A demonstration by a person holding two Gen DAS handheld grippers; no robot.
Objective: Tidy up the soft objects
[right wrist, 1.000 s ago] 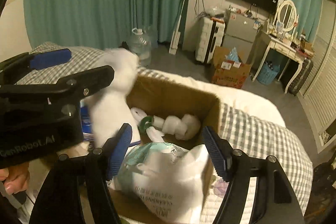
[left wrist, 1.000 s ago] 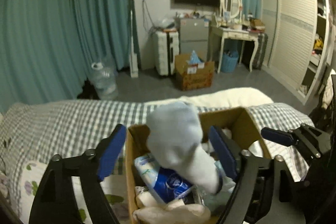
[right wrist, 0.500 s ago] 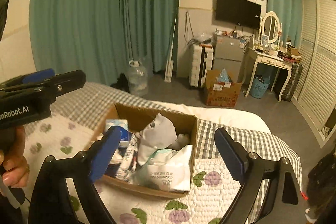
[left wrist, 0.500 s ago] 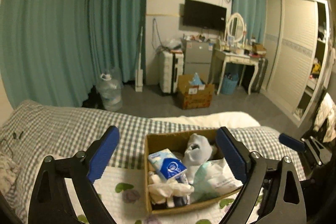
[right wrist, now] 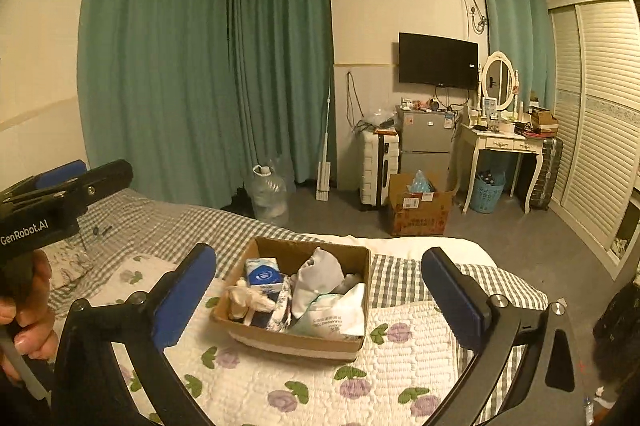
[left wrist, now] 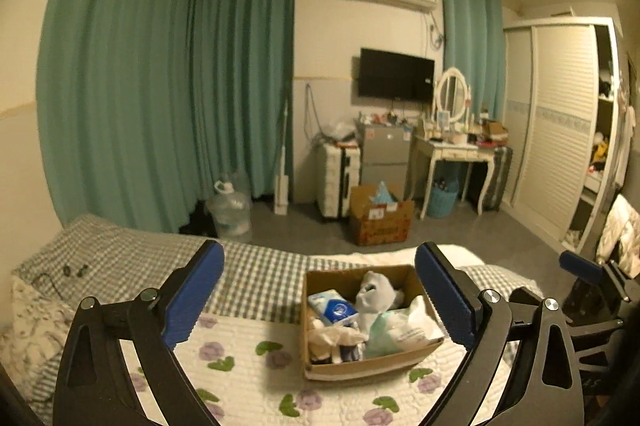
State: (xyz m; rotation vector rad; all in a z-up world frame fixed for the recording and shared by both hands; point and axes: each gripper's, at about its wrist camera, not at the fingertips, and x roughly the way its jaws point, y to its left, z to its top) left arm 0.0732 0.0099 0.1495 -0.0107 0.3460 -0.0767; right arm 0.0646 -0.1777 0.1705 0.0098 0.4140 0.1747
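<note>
Cardboard box (left wrist: pixel 372 326) on the quilted bed cover (left wrist: pixel 256 378), lower centre of both frames, now packed: pale sock (left wrist: pixel 374 292) draped on top near the middle, blue-and-white tissue pack (left wrist: pixel 334 308) at its left, white wipes bag (left wrist: pixel 404 330) at the right front corner, a crumpled cream cloth (left wrist: pixel 336 336) at the left front. A second ago the sock hanging between the left fingers right over the box; now lying inside, released. Both grippers drawn up and back since then, box much smaller in frame and well clear of the tips.

Left gripper (left wrist: pixel 320 300): jaws just been opening, fingers wide apart, nothing between them, only the box seen through the gap. Right gripper (right wrist: pixel 318 300): jaws just been opening as well, fingers spread fully, empty. Left gripper also visible at the left edge of the right wrist view, held in a hand (right wrist: pixel 24 318).

Reading for the task: 1 more soft item stowed, box close to full, no loose soft thing visible on the cover in either view. Likely the end of this placement, perhaps of the sorting.

Further out: grey checked sheet (left wrist: pixel 132 258) behind the box, small dark items on it at far left. Beyond the bed, a water jug (left wrist: pixel 230 210), a second carton (left wrist: pixel 380 218) on the floor, white suitcase (left wrist: pixel 334 182), dressing bench (left wrist: pixel 456 156) with oval mirror, teal curtains (left wrist: pixel 160 86). Nothing between grippers and box.
</note>
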